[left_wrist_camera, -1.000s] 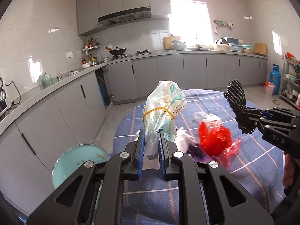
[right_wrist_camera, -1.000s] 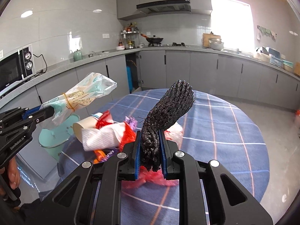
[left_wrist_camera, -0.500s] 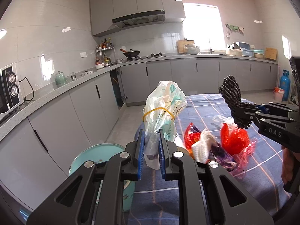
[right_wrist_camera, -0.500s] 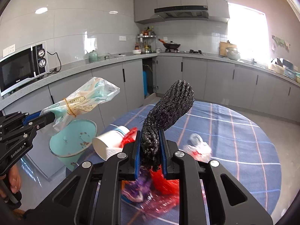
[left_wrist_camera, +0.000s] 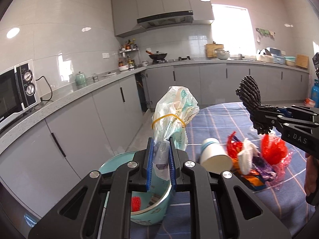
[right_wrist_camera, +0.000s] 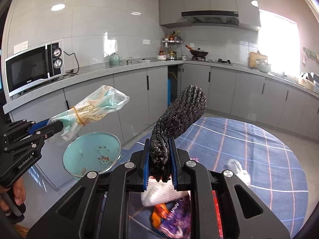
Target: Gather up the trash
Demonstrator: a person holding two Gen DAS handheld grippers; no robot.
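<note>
The left gripper (left_wrist_camera: 160,165) is clamped on one clear printed bag (left_wrist_camera: 173,115) bound by a yellow rubber band; its long axis runs forward and upward from the jaws. The right gripper (right_wrist_camera: 159,166) is clamped on one black mesh scrubber (right_wrist_camera: 179,115), likewise angled up and away. Below the left gripper stands one teal bin (left_wrist_camera: 157,207) — its contents are partly hidden. Beneath the right gripper, the trash pile (right_wrist_camera: 169,215) on the blue checked tablecloth (right_wrist_camera: 249,149) is blurred; one paper cup (left_wrist_camera: 214,157) lies on its side there.

Bright daylight, blown-out window (left_wrist_camera: 231,31) glare, fisheye-bent edges, blurred trash pile (right_wrist_camera: 169,215) foreground
</note>
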